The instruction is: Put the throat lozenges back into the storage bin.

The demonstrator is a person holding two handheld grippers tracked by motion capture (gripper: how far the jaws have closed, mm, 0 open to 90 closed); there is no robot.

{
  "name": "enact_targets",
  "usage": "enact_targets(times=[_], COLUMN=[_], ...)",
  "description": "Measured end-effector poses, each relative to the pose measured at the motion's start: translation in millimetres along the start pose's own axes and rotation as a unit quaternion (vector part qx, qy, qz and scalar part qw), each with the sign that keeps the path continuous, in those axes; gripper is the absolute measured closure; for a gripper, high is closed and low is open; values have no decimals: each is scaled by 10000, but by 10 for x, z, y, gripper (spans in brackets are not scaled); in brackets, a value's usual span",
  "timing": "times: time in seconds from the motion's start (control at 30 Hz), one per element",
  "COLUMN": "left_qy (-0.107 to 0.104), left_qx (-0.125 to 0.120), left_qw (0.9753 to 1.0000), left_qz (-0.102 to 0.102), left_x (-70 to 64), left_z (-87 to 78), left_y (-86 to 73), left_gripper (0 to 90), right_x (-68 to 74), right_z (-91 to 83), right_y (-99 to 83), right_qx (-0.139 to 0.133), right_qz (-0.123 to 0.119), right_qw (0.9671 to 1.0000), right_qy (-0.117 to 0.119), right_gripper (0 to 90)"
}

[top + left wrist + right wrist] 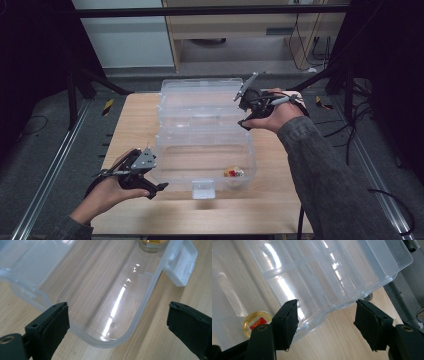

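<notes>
A clear plastic box [175, 162] lies open on the wooden table, its lid [200, 100] folded back behind it. A small round gold tin with a red label [233, 173] sits in the box's front right corner; the tin [257, 321] also appears past my right jaws and the tin [152, 244] at the top of the left gripper view. My left gripper [159, 181] is open at the box's front left corner [110, 337], jaws spread either side of it. My right gripper [241, 111] is open at the lid's right edge [332, 306], not touching.
The box's white latch tab [203, 189] hangs off its front wall, near the table's front edge. Bare wood [135, 120] lies left of the box. Black frame posts and cables [350, 125] stand around the table, and floor rails [50, 170] run along the left.
</notes>
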State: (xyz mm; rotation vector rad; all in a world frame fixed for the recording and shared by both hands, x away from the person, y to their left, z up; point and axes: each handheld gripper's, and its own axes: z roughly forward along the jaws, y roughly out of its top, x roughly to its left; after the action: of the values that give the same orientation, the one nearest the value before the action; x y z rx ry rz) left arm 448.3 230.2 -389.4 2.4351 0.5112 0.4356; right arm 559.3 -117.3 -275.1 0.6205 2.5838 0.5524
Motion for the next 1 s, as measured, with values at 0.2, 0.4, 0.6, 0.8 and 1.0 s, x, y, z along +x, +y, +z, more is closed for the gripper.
enact_targets(times=[0.2,0.4,0.6,0.8,1.0], left_qy=[-68,-146,-225,-263,-302], left_qx=[42,173,274,338,402], left_qw=[9999,9996,9989,9985,9980], left_qz=[86,186,307,343,375], left_x=[-28,-64,-106,-121,-116], left_z=[35,104,171,228,286], left_y=[41,72,90,90,89], left_gripper=[38,47,51,59,89], right_x=[-41,-65,-72,-45,-17], right_z=[33,49,56,99,222], right_y=[66,130,178,228,279], right_qx=[-57,-65,-121,-162,-44], right_qz=[-33,-70,-140,-254,-425], right_qw=[10000,9999,9998,9995,9991], right_qy=[-30,-48,-107,-69,-54], right_gripper=[363,353,300,278,310])
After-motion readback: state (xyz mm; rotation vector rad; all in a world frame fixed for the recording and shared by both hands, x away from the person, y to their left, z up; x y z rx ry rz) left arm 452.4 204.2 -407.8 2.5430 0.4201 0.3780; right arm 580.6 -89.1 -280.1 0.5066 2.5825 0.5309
